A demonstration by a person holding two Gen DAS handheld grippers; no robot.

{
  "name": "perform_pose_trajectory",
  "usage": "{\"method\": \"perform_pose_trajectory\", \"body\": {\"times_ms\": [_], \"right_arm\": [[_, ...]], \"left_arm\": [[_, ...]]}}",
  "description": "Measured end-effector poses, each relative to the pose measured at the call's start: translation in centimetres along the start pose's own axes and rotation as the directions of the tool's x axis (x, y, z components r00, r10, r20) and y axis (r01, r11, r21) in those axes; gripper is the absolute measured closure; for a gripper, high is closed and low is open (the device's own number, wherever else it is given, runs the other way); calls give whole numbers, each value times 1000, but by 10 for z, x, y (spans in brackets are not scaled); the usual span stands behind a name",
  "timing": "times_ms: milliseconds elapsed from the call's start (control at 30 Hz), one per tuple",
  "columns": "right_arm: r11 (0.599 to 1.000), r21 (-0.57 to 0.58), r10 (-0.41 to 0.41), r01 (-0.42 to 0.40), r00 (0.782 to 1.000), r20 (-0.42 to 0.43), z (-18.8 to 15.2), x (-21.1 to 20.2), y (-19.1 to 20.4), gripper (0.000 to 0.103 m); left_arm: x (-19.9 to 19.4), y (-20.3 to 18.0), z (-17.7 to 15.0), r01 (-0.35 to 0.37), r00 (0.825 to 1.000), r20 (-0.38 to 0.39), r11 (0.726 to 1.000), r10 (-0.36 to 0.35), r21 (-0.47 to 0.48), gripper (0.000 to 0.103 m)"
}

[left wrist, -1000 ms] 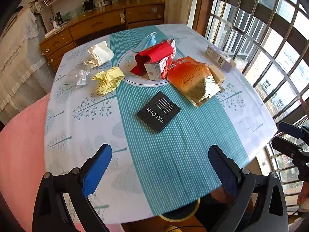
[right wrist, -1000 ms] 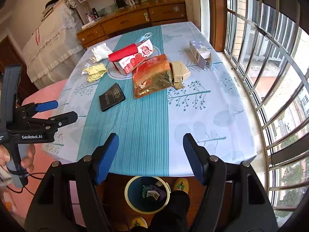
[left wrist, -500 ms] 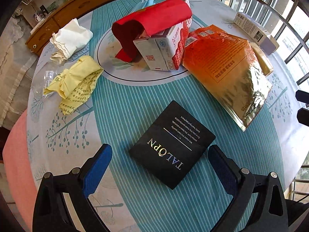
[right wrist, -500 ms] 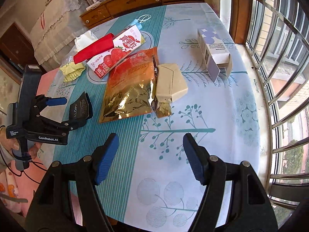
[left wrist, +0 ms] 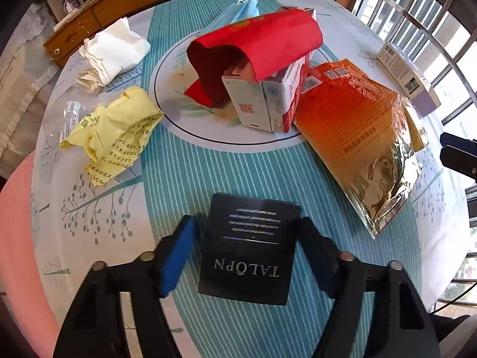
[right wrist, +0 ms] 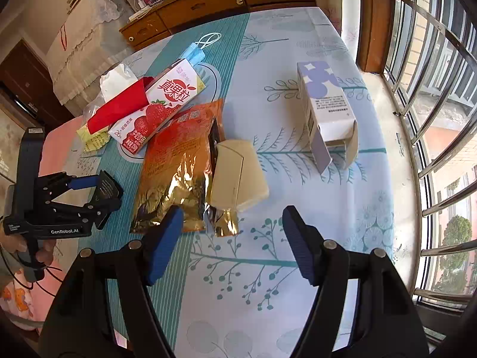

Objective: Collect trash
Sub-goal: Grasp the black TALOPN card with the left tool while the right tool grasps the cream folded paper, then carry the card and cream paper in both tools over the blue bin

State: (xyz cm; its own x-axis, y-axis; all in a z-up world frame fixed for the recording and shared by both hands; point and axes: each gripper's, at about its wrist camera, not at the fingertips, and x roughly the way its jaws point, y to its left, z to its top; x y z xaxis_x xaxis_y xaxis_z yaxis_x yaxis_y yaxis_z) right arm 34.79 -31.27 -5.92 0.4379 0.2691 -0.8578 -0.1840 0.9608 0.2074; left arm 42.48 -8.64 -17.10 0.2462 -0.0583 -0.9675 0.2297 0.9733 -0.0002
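A black box (left wrist: pixel 247 247) printed TALOPN lies on the striped tablecloth between the jaws of my left gripper (left wrist: pixel 246 223). The jaws are closing; a gap still shows between the blue left pad (left wrist: pixel 176 256) and the box. In the right wrist view the left gripper (right wrist: pixel 101 192) straddles the same box (right wrist: pixel 105 188). My right gripper (right wrist: pixel 232 211) is open and holds nothing. It hovers just short of a cream packet (right wrist: pixel 238 176) and an orange-gold foil pouch (right wrist: pixel 179 161).
On the table's (left wrist: pixel 184 185) printed circle lies a strawberry milk carton (left wrist: pixel 268 101) under a red envelope (left wrist: pixel 262 41). Yellow paper (left wrist: pixel 113 134), white tissue (left wrist: pixel 113 47) and a blue mask (left wrist: pixel 244 12) lie around it. A purple-white carton (right wrist: pixel 325 113) lies near the window side.
My left gripper came down over the black box and its jaws narrowed around it. The right gripper moved forward across the table to the cream packet and stayed wide.
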Motion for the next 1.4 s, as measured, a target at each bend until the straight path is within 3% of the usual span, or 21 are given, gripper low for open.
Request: {"method": "perform_pose_trajectory", "body": {"times_ms": [200, 333, 533, 733, 833, 933, 1000, 1100, 1233, 1400], "right_arm": [[983, -181, 12, -10, 1000, 10, 14, 3, 5, 37], [921, -386, 51, -53, 999, -17, 22, 9, 11, 37], [711, -695, 83, -108, 994, -70, 24, 13, 24, 37], [487, -864, 49, -131, 991, -123, 16, 30, 35, 37], [411, -900, 42, -144, 989, -139, 15, 38, 39, 35], [361, -919, 40, -160, 987, -156, 17, 45, 42, 33], [348, -921, 34, -174, 984, -173, 20, 51, 44, 33], [362, -909, 23, -207, 977, -213, 27, 59, 42, 33], [418, -873, 19, -250, 964, -267, 33, 64, 35, 40], [508, -819, 35, -267, 956, -290, 35, 50, 26, 40]], "left_arm": [[5, 8, 7, 2, 1000, -12, 996, -3, -90, 45], [5, 22, 5, 29, 999, -17, 989, -32, -145, 47], [-2, 19, -4, 41, 999, -21, 979, -47, -201, 47], [-13, 9, -27, 34, 999, -19, 970, -40, -241, 47], [-18, 10, -30, 39, 999, -19, 965, -45, -258, 47], [-19, 16, -29, 45, 999, -16, 961, -52, -273, 47], [-21, 17, -31, 46, 999, -12, 958, -52, -284, 47], [-24, 22, -34, 50, 998, -7, 954, -54, -295, 47], [-26, 24, -38, 57, 998, -5, 951, -62, -305, 48], [-33, 30, -47, 76, 997, -6, 939, -82, -337, 50]]}}
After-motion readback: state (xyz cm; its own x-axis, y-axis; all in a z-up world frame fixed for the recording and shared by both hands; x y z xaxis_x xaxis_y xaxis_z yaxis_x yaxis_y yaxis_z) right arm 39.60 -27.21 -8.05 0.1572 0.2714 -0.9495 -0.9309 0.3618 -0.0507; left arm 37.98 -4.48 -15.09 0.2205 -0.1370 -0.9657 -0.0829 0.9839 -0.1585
